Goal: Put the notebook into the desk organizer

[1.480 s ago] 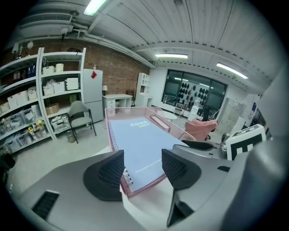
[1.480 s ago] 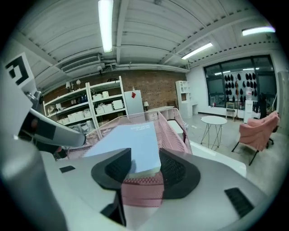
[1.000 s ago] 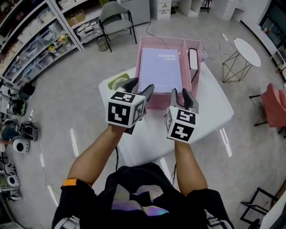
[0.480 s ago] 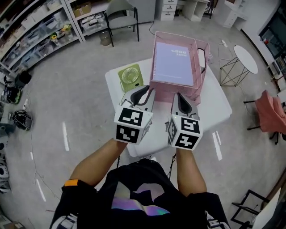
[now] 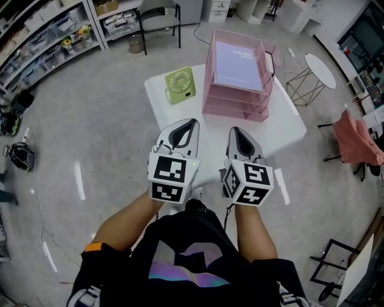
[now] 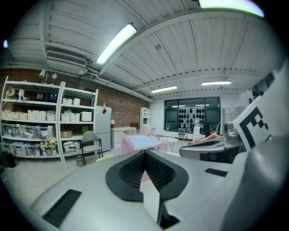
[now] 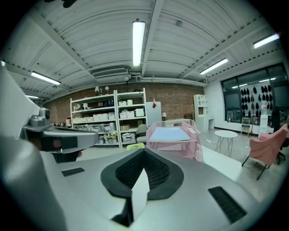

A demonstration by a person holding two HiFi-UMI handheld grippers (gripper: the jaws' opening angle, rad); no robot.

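Observation:
The lilac notebook point(image 5: 239, 66) lies flat on the top tier of the pink desk organizer point(image 5: 235, 104), which stands at the far side of the white table point(image 5: 282, 123). In the gripper views the notebook point(image 7: 168, 133) rests on the organizer point(image 7: 195, 145) well ahead of the jaws, and the same notebook point(image 6: 142, 141) shows in the left gripper view. My left gripper point(image 5: 183, 126) and right gripper point(image 5: 237, 133) are both shut and hold nothing. They hang side by side over the table's near edge, pulled back from the organizer.
A small green fan point(image 5: 180, 84) lies on the table left of the organizer. A grey chair point(image 5: 159, 18) and storage shelves point(image 5: 42, 36) stand behind. A round white side table point(image 5: 318, 69) and a pink chair point(image 5: 355, 141) stand to the right.
Both grippers drew back from the organizer toward me and their jaws went from open to shut. The notebook stays on the top tier. The view shifted away from the table.

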